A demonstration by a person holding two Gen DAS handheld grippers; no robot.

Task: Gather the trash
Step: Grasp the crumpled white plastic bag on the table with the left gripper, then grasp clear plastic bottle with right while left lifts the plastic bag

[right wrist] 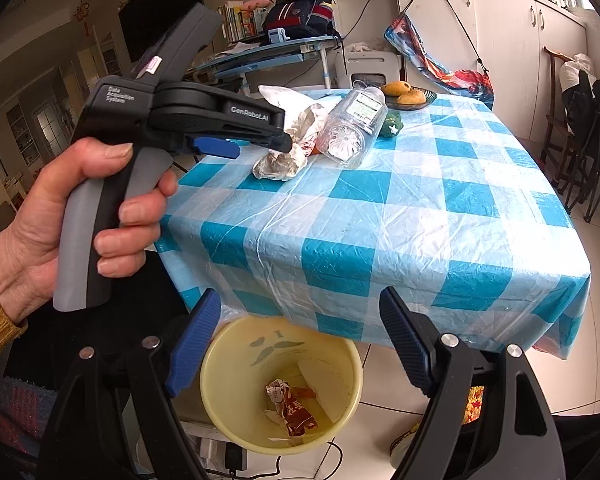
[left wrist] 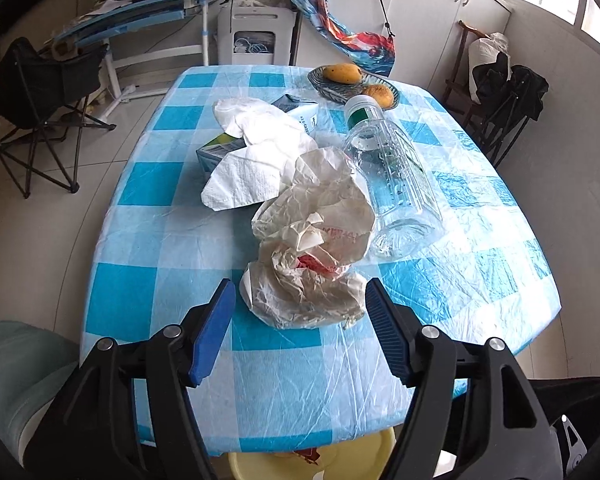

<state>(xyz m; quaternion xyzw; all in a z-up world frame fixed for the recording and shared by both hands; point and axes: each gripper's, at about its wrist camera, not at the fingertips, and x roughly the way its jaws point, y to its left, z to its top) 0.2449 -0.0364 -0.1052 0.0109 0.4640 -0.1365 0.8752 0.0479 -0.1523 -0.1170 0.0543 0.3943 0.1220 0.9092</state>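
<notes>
A crumpled white paper wrapper (left wrist: 312,248) with red print lies on the blue-checked table (left wrist: 260,380). My left gripper (left wrist: 300,292) is open, its blue pads either side of the wrapper's near end; it also shows in the right wrist view (right wrist: 284,144) beside the wrapper (right wrist: 284,160). An empty clear plastic bottle (left wrist: 392,176) lies on its side just right of the wrapper. White napkins (left wrist: 252,152) cover small cartons (left wrist: 300,114) behind. My right gripper (right wrist: 300,308) is open and empty above a yellow bin (right wrist: 280,380) holding a red-and-white wrapper (right wrist: 292,404).
A dish with mangoes (left wrist: 352,80) sits at the table's far end. A small green toy (right wrist: 392,124) stands by the bottle. Folding chairs (left wrist: 40,112) stand left and right (left wrist: 504,104) of the table. The bin sits on the floor below the table's near edge.
</notes>
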